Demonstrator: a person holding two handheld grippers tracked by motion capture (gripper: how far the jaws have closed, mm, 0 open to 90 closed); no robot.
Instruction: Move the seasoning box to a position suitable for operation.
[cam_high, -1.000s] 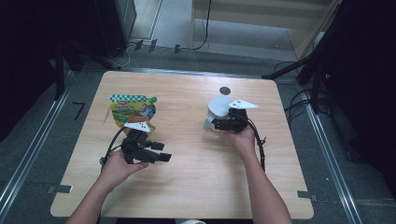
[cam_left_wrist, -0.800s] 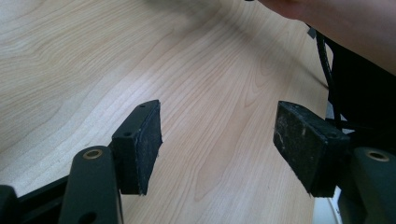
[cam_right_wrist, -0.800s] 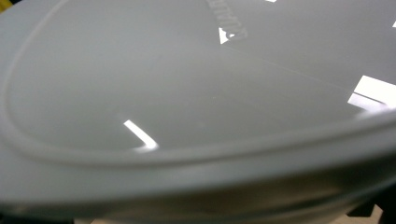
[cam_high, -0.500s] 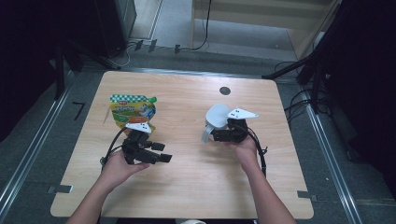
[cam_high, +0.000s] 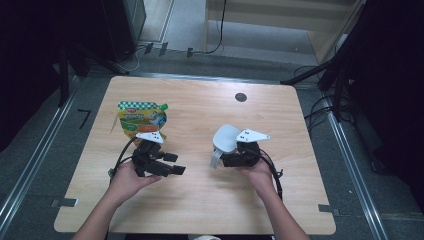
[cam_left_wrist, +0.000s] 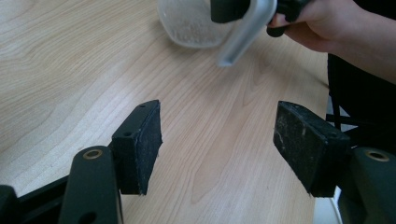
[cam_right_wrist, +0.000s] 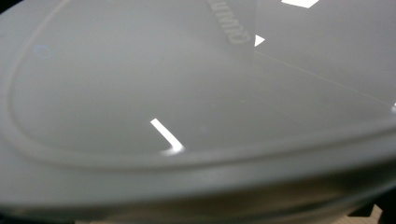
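A: Item one, change noted: our right gripper (cam_high: 239, 156) and the grey-white lidded container (cam_high: 226, 140) it carries have come nearer to us and a little toward the left across the desk (cam_high: 200, 200) since the earlier frames. Our left gripper (cam_high: 172, 165) has kept its place.

B: Agreed. Item two, the container: we see it right of the desk's middle, at the front of the right gripper, with its pale clip handle (cam_high: 215, 159) hanging off the left side. In the left gripper view the same handle (cam_left_wrist: 245, 28) slants down from the right gripper above the wood, with the frosted body (cam_left_wrist: 191, 23) behind it.

A: State of the right gripper?

B: Clamped on the container, by the high view and the left gripper view. Its own view is pressed close against the grey lid (cam_right_wrist: 187, 102), with raised lettering near the top.

A: Item three, left gripper: jaws spread wide, bare desk (cam_left_wrist: 70, 56) between them, grasping nothing. It lies left of centre, pointing right.

B: Item four, the green and yellow snack pouch (cam_high: 141, 119): flat on the desk, just beyond the left gripper, well apart from the container.

A: Item five, a small dark round insert (cam_high: 241, 97) in the desk near the far edge.
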